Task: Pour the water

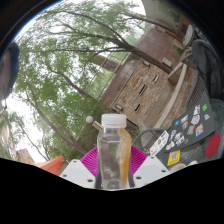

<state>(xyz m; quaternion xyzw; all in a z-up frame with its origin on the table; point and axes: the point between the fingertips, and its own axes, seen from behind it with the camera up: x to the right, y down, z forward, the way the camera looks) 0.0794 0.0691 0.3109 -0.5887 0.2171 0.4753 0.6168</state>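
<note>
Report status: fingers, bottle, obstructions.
Fingers shut on bottle. Bottle upright, white cap on, clear liquid inside. Sticker-covered board beyond, to one side; nothing blocking ahead.

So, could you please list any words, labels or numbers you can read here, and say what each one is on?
None can be read.
Bottle, standing between the gripper fingers: clear, no label visible.
Stickers on the dark surface to the right: printed patches, too small and blurred to read.
Brick building beyond: no sign legible.
</note>
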